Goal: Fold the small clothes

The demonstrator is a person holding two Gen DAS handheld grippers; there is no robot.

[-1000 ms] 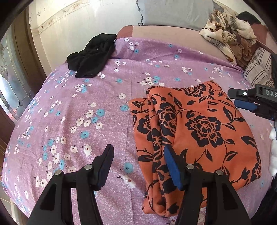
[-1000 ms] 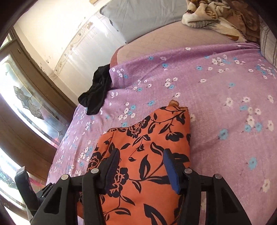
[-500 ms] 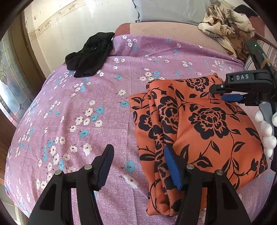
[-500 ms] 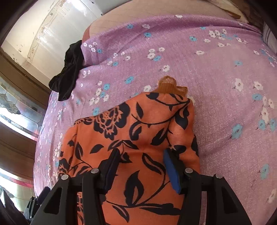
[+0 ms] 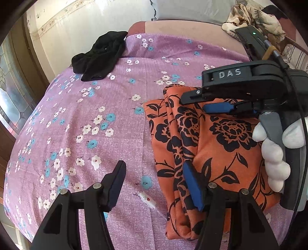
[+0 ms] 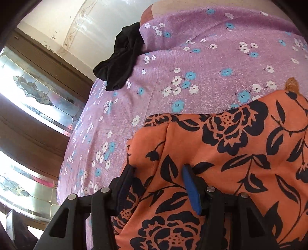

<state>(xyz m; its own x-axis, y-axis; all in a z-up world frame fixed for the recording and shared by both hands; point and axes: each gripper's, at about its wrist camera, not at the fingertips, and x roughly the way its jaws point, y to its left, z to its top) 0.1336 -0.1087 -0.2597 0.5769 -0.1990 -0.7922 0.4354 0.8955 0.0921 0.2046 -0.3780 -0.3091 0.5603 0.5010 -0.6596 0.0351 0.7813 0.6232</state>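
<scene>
A folded orange cloth with black flowers (image 5: 221, 146) lies on the purple flowered bedspread (image 5: 96, 115). My left gripper (image 5: 154, 165) hovers open at the cloth's near left edge, one finger over the bedspread and the blue-padded one over the cloth. In the left wrist view my right gripper (image 5: 198, 102), held by a white-gloved hand (image 5: 275, 159), reaches in from the right over the far part of the cloth. In its own view the right gripper (image 6: 158, 167) stands open low over the orange cloth (image 6: 240, 153), with nothing pinched between its pads.
A crumpled black garment (image 5: 100, 55) lies at the bed's far left corner, also seen as the black garment (image 6: 121, 59). A beige patterned cloth pile (image 5: 256, 17) and a grey pillow (image 5: 192, 9) sit at the head. A leaded-glass window (image 6: 32, 90) is left of the bed.
My right gripper has swung left and lower over the orange cloth, which now fills more of its view. The left gripper has stayed where it was.
</scene>
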